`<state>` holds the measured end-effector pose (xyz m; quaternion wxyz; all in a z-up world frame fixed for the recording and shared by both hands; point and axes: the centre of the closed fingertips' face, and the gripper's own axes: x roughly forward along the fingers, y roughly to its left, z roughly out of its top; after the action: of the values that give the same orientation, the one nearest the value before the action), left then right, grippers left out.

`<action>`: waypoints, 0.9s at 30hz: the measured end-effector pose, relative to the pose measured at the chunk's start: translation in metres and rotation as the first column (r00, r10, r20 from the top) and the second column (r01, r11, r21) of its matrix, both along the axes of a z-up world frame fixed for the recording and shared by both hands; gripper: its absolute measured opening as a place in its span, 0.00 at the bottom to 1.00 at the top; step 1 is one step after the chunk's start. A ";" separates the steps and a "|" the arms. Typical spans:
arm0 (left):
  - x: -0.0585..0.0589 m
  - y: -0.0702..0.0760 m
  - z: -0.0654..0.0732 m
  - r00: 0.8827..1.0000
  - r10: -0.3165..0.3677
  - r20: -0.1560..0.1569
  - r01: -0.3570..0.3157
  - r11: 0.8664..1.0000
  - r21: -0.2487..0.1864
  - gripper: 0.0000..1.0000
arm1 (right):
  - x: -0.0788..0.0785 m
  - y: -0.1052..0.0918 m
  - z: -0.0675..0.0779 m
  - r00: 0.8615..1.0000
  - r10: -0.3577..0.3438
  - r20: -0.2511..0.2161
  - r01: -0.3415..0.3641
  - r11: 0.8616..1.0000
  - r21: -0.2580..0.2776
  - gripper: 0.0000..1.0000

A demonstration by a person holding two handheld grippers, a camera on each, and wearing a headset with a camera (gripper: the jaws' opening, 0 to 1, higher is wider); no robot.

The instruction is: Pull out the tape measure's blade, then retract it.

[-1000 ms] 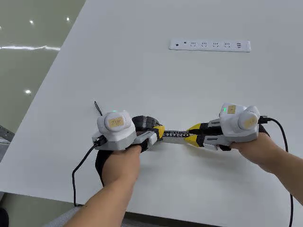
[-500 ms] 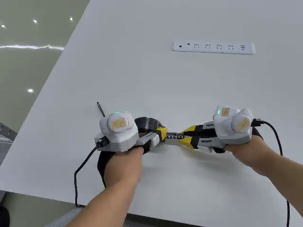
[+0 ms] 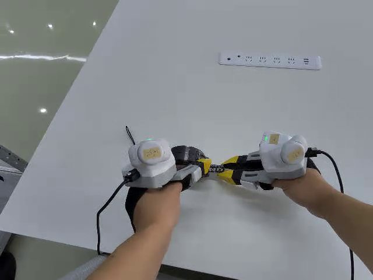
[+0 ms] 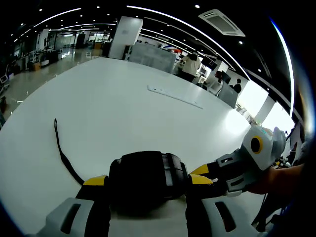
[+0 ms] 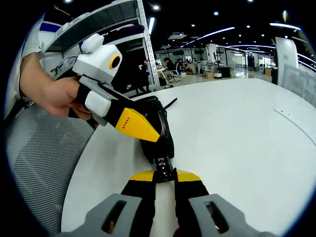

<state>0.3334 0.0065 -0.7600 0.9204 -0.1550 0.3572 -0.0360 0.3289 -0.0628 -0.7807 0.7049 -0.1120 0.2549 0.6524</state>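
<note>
Squeezing the tape measure [image 4: 145,177] from both sides, the left gripper [image 3: 198,166] has its jaws clamped on the black body & pins it to the white table [image 3: 175,76]. The right gripper [image 5: 164,177] is just beside the tape measure, on its mouth side, w/ both jaws pinched shut on the blade [image 5: 163,163]. Only a short bit of blade shows btwn the tape measure & those jaws. A thin black strap [image 4: 60,148] trails from the tape measure on the side away from the right gripper. A power strip [image 3: 269,60] lies well apart from the tape measure, farther from the person. My guess: the blade is near its home, so this is either the very start of the pull or the very end of the slide back; can't tell which. If pulling, the next move needs the right gripper to go straight away from the tape measure while the left one holds tight. If going back, it needs a slow, soft move toward the tape measure so the blade doesn't snap in.
</note>
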 end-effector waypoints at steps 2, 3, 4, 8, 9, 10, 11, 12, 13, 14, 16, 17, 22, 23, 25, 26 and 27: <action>0.000 0.000 0.000 1.000 0.001 0.000 -0.001 1.000 -0.003 0.58 | 0.000 0.002 0.000 1.000 -0.001 -0.004 0.001 1.000 0.004 0.10; 0.000 0.000 0.000 1.000 0.003 0.000 -0.003 1.000 -0.006 0.58 | 0.000 0.003 0.000 1.000 -0.002 -0.005 0.002 1.000 0.005 0.10; 0.000 0.000 0.000 1.000 0.005 0.001 -0.005 1.000 -0.009 0.58 | 0.000 0.004 0.000 1.000 -0.002 -0.005 0.002 1.000 0.006 0.10; 0.001 0.001 0.000 1.000 0.004 0.000 -0.004 1.000 -0.010 0.58 | -0.001 0.008 0.000 1.000 0.006 -0.006 -0.005 1.000 0.005 0.10; 0.001 0.000 0.000 1.000 0.004 0.000 -0.004 1.000 -0.009 0.58 | -0.001 0.009 0.000 1.000 0.007 -0.006 -0.007 1.000 0.005 0.10; 0.001 0.000 0.000 1.000 0.004 0.000 -0.004 1.000 -0.008 0.58 | -0.001 0.010 -0.001 1.000 0.010 -0.005 -0.010 1.000 0.004 0.10; 0.001 0.000 0.000 1.000 0.004 0.000 -0.004 1.000 -0.008 0.58 | -0.001 0.010 -0.001 1.000 0.010 -0.005 -0.010 1.000 0.004 0.10; 0.001 0.000 0.000 1.000 0.004 0.000 -0.004 1.000 -0.008 0.58 | -0.001 0.011 -0.001 1.000 0.011 -0.005 -0.011 1.000 0.004 0.10; 0.000 0.000 0.000 1.000 0.004 0.000 -0.004 1.000 -0.008 0.58 | -0.001 0.011 -0.001 1.000 0.011 -0.005 -0.011 1.000 0.004 0.10; 0.000 0.000 0.000 1.000 0.004 0.000 -0.004 1.000 -0.008 0.58 | -0.001 0.011 -0.001 1.000 0.011 -0.005 -0.011 1.000 0.004 0.10; 0.000 0.000 0.000 1.000 0.004 0.000 -0.004 1.000 -0.008 0.58 | -0.001 0.011 -0.001 1.000 0.012 -0.004 -0.012 1.000 0.004 0.10; 0.000 0.000 0.000 1.000 0.004 0.000 -0.004 1.000 -0.008 0.58 | -0.001 0.011 -0.001 1.000 0.012 -0.004 -0.012 1.000 0.004 0.10; 0.000 0.000 -0.001 1.000 0.007 0.002 -0.007 1.000 -0.010 0.58 | -0.002 0.016 -0.001 1.000 0.025 0.007 -0.025 1.000 -0.004 0.10; 0.000 0.000 -0.001 1.000 0.007 0.002 -0.007 1.000 -0.009 0.58 | -0.002 0.016 -0.001 1.000 0.025 0.007 -0.025 1.000 -0.005 0.10; 0.000 0.000 -0.001 1.000 0.006 0.003 -0.006 1.000 -0.010 0.58 | -0.002 0.016 -0.001 1.000 0.023 0.007 -0.023 1.000 -0.005 0.10; 0.000 0.000 -0.001 1.000 0.007 0.003 -0.007 1.000 -0.011 0.58 | -0.002 0.016 -0.001 1.000 0.021 0.006 -0.021 1.000 -0.004 0.11; 0.000 0.000 -0.001 1.000 0.005 0.003 -0.005 1.000 -0.009 0.58 | -0.002 0.016 -0.001 1.000 0.017 0.003 -0.017 1.000 -0.003 0.11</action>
<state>0.3335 0.0063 -0.7606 0.9202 -0.1600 0.3554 -0.0357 0.3271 -0.0473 -0.7818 0.6993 -0.1162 0.2541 0.6580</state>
